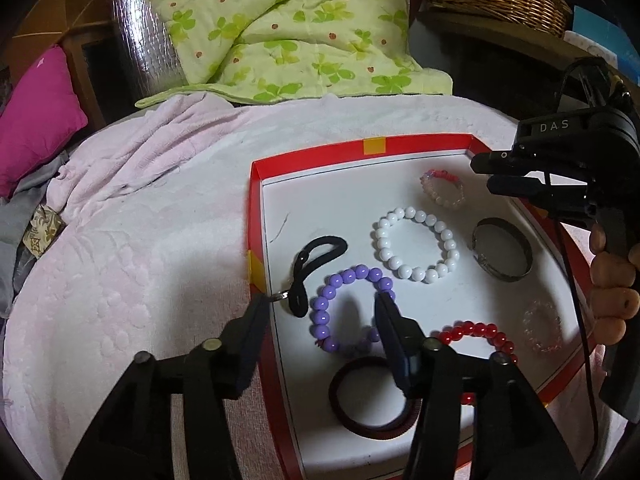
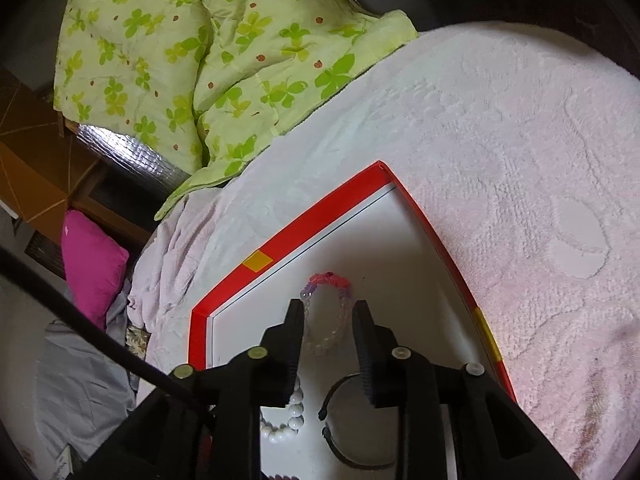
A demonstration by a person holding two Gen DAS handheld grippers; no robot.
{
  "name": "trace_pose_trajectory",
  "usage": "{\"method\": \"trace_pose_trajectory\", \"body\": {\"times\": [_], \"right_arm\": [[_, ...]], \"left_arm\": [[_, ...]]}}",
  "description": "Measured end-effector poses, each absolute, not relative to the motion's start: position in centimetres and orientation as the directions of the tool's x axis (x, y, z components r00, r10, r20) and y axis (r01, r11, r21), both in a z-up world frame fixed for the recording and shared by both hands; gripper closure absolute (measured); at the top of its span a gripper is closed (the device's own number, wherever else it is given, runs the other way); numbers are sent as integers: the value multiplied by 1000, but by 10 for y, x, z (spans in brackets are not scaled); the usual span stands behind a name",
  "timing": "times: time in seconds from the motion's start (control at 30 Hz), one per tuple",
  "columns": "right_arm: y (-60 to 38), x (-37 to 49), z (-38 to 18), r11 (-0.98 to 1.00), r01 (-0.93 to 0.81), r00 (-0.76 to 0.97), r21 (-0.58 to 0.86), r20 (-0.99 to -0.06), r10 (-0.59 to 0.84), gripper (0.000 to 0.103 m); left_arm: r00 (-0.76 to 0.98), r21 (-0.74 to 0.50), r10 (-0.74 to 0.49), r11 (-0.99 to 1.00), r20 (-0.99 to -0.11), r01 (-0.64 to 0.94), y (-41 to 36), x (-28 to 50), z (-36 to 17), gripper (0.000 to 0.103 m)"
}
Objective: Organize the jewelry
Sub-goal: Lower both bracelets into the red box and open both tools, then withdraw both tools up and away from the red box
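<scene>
- Our left gripper (image 1: pixel 320 300) hangs low over the near-left part of the tray, jaws spread wide and holding nothing; one finger sits at the tray's left wall beside the small metal ring on the black hair tie (image 1: pixel 316 264), the other over the purple bead bracelet (image 1: pixel 352 308).
- Our right gripper (image 2: pixel 329 312) is also released and empty, its jaws apart on either side of the pink-and-clear bead bracelet (image 2: pixel 326 312), which lies on the tray floor near the far wall. We cannot tell whether the fingers touch it.
- Around these lie the white bead bracelet (image 1: pixel 416 244), a dark metal cuff bangle (image 1: pixel 502 250), a clear crystal bracelet (image 1: pixel 542 326), a red bead bracelet (image 1: pixel 476 336) and a dark red hair band (image 1: pixel 372 400) partly under our left finger.
- All of them rest in the red-rimmed tray (image 1: pixel 416 145) with a white floor, spaced loosely, none stacked as far as we see, though the red one runs behind our left gripper.
- The tray sits on a pale pink blanket (image 1: pixel 152 240), a green clover quilt (image 1: pixel 280 24) beyond it.
- We judge the job well along or just starting: every piece in view is inside the tray, none on the blanket. What is left seems to be the arranging, likely the pink-and-clear bracelet first.
</scene>
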State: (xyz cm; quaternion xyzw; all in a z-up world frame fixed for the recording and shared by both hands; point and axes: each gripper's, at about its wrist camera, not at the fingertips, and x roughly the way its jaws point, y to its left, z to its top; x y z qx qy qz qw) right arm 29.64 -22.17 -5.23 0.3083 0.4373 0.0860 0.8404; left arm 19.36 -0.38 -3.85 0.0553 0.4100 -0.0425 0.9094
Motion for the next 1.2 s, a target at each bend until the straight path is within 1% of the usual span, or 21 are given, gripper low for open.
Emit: {"method": "trace_pose_trajectory", "body": {"times": [0.07,0.1,0.13,0.2,0.27,0.33,0.57,1.0,1.2], "right_arm": [[-219,293,-47,810,109,602,576,-687,407,74],[-218,291,-44,816,103,602,568,-689,404,74],[-217,289,-41,822,97,602,561,-691,401,74],[-214,282,-34,839,80,607,539,-694,388,74],[-212,276,-28,851,68,613,520,-695,376,66],[-210,267,-21,866,53,623,497,-695,360,62],[-200,238,-2,922,-11,638,386,-708,304,61],[-186,191,23,949,-90,663,301,-693,282,60],[-185,165,33,948,-112,679,298,-674,292,59]], "left_arm": [[668,84,-15,990,-744,116,-6,192,-37,40],[674,100,2,989,-739,107,-6,191,-35,34],[683,112,15,989,-730,98,-7,189,-33,33],[694,107,15,990,-720,90,-6,186,-29,33],[699,84,5,993,-715,79,-4,183,-24,32],[703,70,1,995,-711,69,-3,180,-20,30],[730,76,16,996,-683,50,-5,164,-4,29],[765,89,58,996,-641,-2,1,131,24,27],[774,98,73,995,-629,-14,4,117,34,26]]}}
